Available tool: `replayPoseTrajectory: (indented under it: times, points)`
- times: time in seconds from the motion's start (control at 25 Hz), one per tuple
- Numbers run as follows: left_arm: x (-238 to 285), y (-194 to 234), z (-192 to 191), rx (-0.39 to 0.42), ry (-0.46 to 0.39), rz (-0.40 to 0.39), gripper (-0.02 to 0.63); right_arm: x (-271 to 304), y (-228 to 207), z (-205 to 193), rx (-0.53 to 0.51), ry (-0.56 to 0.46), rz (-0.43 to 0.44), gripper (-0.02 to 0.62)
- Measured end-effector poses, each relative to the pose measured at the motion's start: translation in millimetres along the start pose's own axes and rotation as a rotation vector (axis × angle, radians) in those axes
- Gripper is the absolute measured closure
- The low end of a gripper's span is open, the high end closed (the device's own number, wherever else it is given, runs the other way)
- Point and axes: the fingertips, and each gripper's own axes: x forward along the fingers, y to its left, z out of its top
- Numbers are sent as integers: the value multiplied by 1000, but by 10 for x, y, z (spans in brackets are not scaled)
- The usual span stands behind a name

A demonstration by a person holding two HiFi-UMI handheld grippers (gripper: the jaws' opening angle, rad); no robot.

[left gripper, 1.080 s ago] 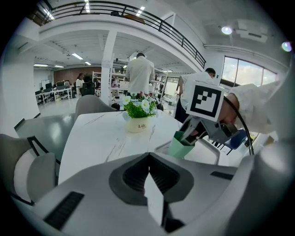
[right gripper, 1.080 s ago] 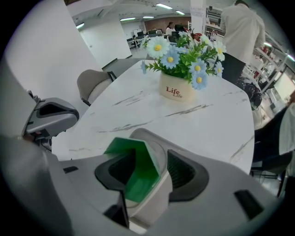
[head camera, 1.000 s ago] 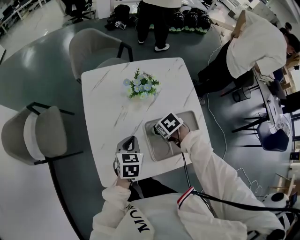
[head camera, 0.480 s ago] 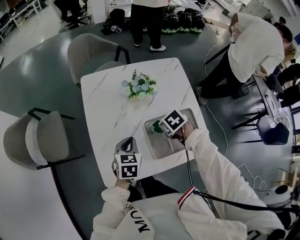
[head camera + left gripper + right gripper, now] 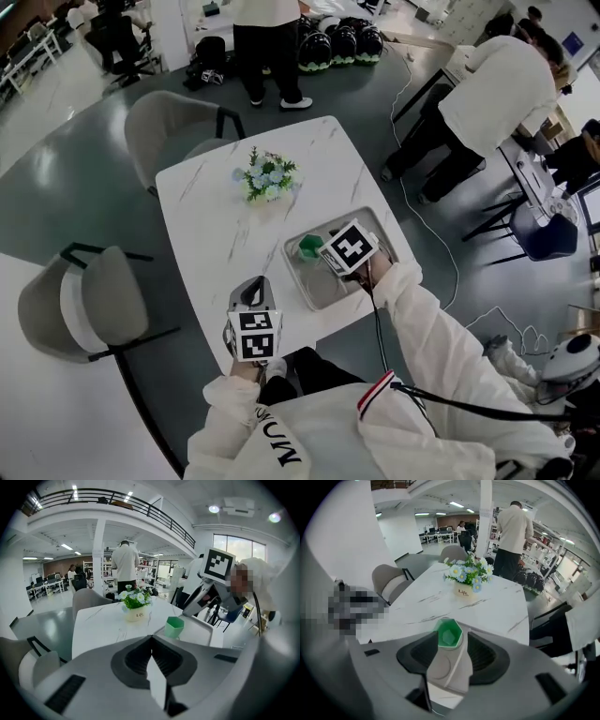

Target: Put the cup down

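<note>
A small green cup (image 5: 309, 247) stands upright in the far left corner of a grey tray (image 5: 384, 239) on the white marble table (image 5: 216, 225). My right gripper (image 5: 328, 251) hovers over the tray just right of the cup, jaws open, not holding it. In the right gripper view the cup (image 5: 449, 632) sits just ahead of the spread jaws, over bare tray (image 5: 440, 667). The left gripper view shows the cup (image 5: 174, 626) free on the tray, the right gripper (image 5: 187, 611) slightly above it. My left gripper (image 5: 255, 289) is at the table's near edge, shut and empty.
A pot of blue and white flowers (image 5: 265, 176) stands mid-table behind the tray. Grey chairs stand at the left (image 5: 84, 300) and far side (image 5: 173, 117). People stand beyond the table (image 5: 267, 37) and to the right (image 5: 487, 89). A cable (image 5: 441, 403) trails from my right arm.
The right gripper has drawn back from over the cup toward the tray's middle, and the cup now stands uncovered in the tray's corner. The left gripper has stayed put.
</note>
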Motion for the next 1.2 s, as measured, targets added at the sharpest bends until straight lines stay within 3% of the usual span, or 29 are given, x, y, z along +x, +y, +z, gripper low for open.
replayPoseTrajectory:
  times: [0.36, 0.84, 1.2]
  points:
    - [-386, -242, 289, 138, -71, -96, 596, -650, 331, -157, 168, -224, -8, 397]
    - [-1079, -727, 295, 282, -152, -231, 595, -1584, 876, -687, 446, -538, -95, 400]
    - [-1552, -1035, 323, 332, -210, -310, 595, -2191, 1286, -950, 511, -693, -151, 405]
